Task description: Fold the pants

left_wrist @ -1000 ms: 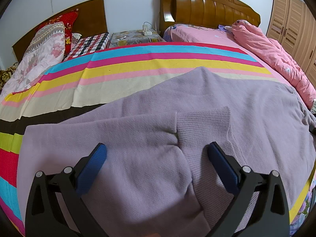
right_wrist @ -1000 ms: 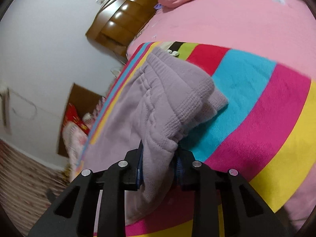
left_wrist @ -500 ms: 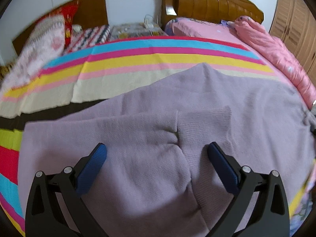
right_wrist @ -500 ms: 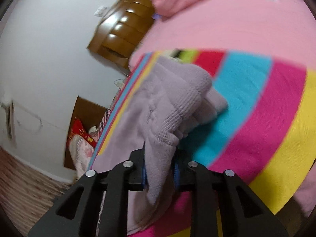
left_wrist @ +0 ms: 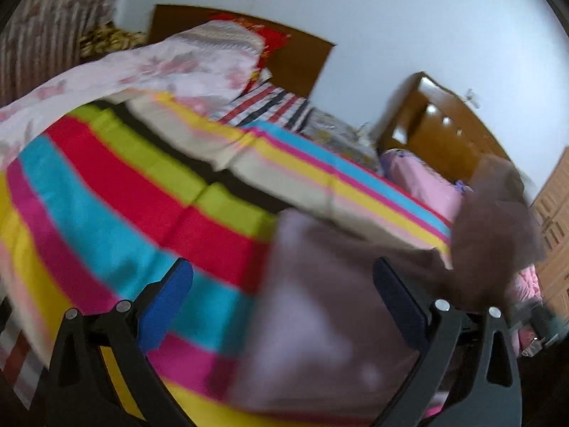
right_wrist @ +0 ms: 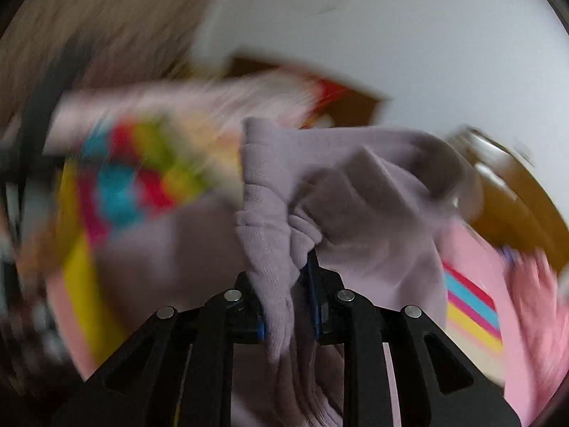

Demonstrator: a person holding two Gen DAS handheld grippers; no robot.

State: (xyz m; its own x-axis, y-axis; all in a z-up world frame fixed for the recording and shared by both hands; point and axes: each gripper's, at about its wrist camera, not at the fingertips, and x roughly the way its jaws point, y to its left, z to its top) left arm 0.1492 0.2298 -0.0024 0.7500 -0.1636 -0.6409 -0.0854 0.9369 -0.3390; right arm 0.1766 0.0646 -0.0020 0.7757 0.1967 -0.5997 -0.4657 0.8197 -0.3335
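Blue pads of the right gripper pinched on a thick bunched fold of the lilac knit pants, cloth spilling out above and below the jaws. Fingers of the left gripper spread wide, holding nothing, with lilac cloth lying under and between them; touching or not cannot be told through the blur.

Step in hand, by judgement: carrying 1 end of the pants up and over to lay it on the other half, 1 fold of the task under way and not yet set down. Lifted part seen as a dark hanging mass at the right of the left wrist view, remainder flat on the bed.

Next move likely calls for: lowering the held end so its edges line up with the layer below, releasing only once flat, and pinning or smoothing with the free left gripper. Risk of the soft knit dragging or bunching.

Surface: striped bedsheet in red, cyan, magenta, yellow and green. Beyond it a floral quilt, a pink bedcover, wooden headboards against a white wall, and a wooden wardrobe at the right edge.
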